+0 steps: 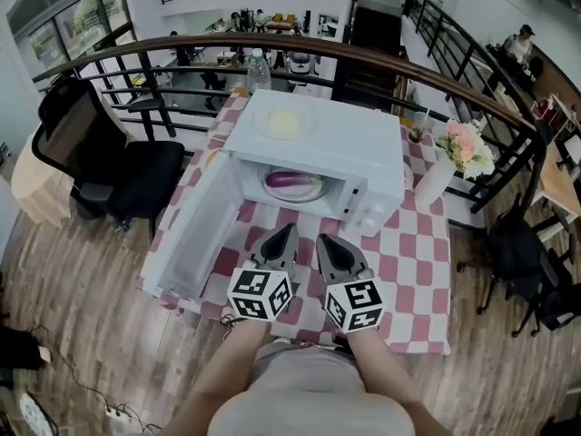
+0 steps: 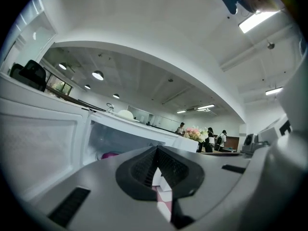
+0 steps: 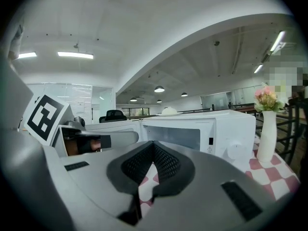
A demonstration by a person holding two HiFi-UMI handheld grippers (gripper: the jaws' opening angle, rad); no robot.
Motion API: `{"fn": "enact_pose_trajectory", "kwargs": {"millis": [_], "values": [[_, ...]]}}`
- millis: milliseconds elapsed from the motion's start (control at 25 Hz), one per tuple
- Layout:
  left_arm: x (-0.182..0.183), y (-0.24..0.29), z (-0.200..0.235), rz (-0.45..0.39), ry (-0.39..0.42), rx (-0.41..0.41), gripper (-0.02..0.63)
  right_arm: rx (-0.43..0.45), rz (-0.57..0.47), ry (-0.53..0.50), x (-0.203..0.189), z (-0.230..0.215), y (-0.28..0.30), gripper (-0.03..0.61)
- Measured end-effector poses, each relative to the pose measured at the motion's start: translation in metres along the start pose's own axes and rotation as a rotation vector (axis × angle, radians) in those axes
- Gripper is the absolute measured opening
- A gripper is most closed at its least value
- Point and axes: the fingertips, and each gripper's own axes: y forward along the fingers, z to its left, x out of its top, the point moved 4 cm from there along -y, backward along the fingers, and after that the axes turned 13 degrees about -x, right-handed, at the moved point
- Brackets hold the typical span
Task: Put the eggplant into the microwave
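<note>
- Lower centre of the head view: the left gripper [image 1: 287,234] and right gripper [image 1: 328,242] sit side by side above the checkered surface [image 1: 413,271]. Each has its fingers closed on nothing.
- Just beyond them, the microwave [image 1: 363,153] has its door [image 1: 195,234] swung wide open to the left.
- Inside the cavity, the eggplant [image 1: 292,179] lies on a plate [image 1: 315,192].
- The placing looks done; only shutting the door seems left, if wanted.
</note>
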Motion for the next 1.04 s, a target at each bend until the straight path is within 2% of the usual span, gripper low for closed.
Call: {"fn": "enact_pose_trajectory", "kwargs": {"millis": [480,1040], "values": [[-0.001,0.002,-0.019,0.037,0.129,-0.038,0.003,-0.015,-0.040,-0.017,0.005,0.001,-0.008,0.023],[-0.001,0.003,-0.021,0.034,0.138,-0.028,0.003,-0.016,-0.053,-0.034,0.006,-0.001,-0.012,0.023]]}}
